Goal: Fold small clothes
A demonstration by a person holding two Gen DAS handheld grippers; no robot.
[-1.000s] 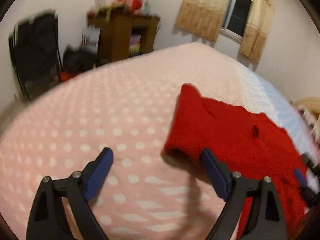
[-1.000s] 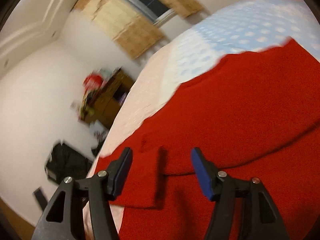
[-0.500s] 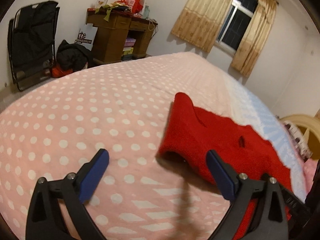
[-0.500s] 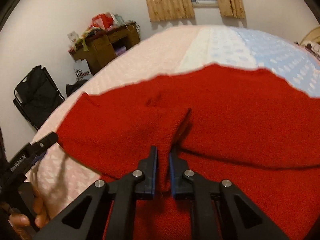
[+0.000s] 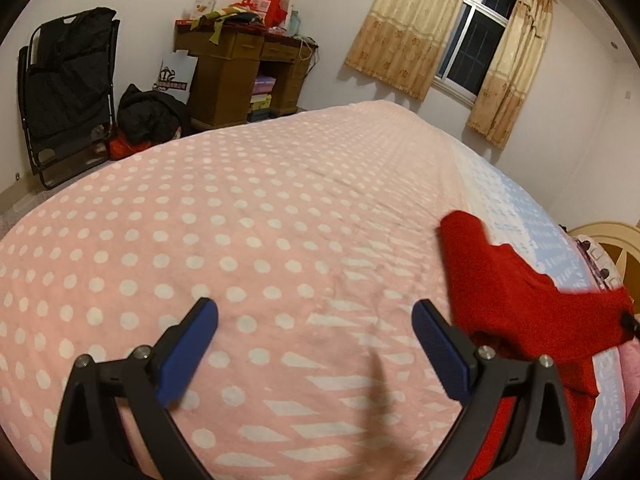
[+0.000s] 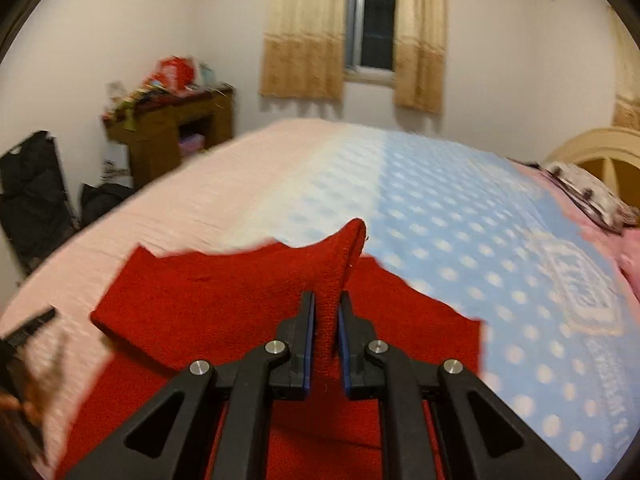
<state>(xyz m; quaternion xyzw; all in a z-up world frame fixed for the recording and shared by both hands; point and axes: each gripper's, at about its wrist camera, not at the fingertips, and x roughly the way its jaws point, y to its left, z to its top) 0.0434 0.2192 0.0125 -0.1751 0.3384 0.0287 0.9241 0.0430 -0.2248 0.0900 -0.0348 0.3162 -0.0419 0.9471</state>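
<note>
On the bed's dotted blanket [image 6: 460, 232] lies a small red knitted garment [image 6: 224, 292], spread where the pink half of the cover gives way to the pale blue half. One fold of its cloth is lifted into a ridge above the rest, which lies flat beneath and around it. The right gripper [image 6: 326, 320] has that ridge pinched: its jaws are closed tight on the red knit, with the cloth rising between the blue pads and peaking just beyond them. In the left wrist view the same garment [image 5: 516, 292] shows at the right edge, a sleeve-like end sticking out toward the pink side. The left gripper [image 5: 316, 320] hangs over bare pink blanket [image 5: 248, 216] just beside the garment, its jaws spread wide with nothing between them; its right finger [image 5: 440, 352] is near the red cloth, though contact cannot be told. Beyond the bed stand a cluttered wooden desk [image 5: 244, 68], a folded black chair [image 5: 68, 88] and a curtained window [image 5: 476, 36]. A cream headboard [image 6: 596, 152] rises at the blue end.
</note>
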